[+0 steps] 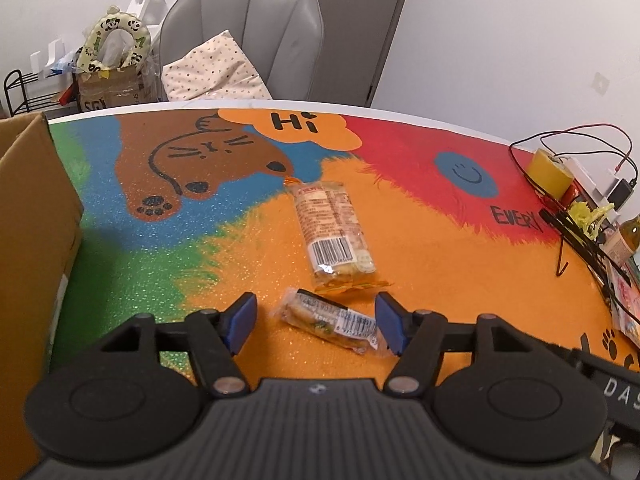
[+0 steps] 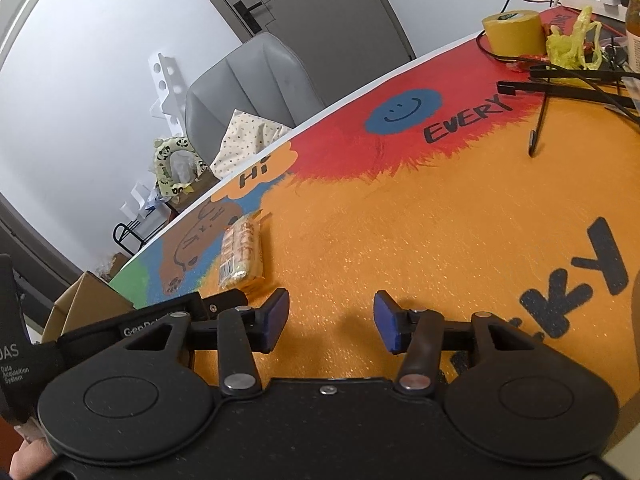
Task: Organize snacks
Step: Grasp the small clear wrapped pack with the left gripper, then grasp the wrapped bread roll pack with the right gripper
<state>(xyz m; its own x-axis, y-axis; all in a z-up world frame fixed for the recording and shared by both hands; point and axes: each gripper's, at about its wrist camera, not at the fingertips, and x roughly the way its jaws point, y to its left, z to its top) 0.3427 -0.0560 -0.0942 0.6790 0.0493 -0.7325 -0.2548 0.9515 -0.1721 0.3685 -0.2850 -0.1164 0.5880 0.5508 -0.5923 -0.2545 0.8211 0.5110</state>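
Note:
Two wrapped snacks lie on the colourful table mat [image 1: 440,248]. The larger clear-and-orange packet [image 1: 332,232] with a barcode sits just beyond the left gripper; it also shows in the right wrist view as the packet [image 2: 242,254] at left. A smaller dark-edged snack [image 1: 332,322] lies flat between the blue pads of my left gripper [image 1: 316,320], which is open; the right pad sits close to the wrapper's end and the left pad stands apart from it. My right gripper [image 2: 330,320] is open over bare orange mat with nothing between its pads.
A cardboard box [image 1: 36,216] stands at the table's left edge. At the right lie a yellow tape roll [image 1: 550,172], black and red cables [image 1: 572,236], a yellow bag [image 2: 572,40] and a bottle. A grey chair [image 1: 248,36] with a cushion stands behind the table.

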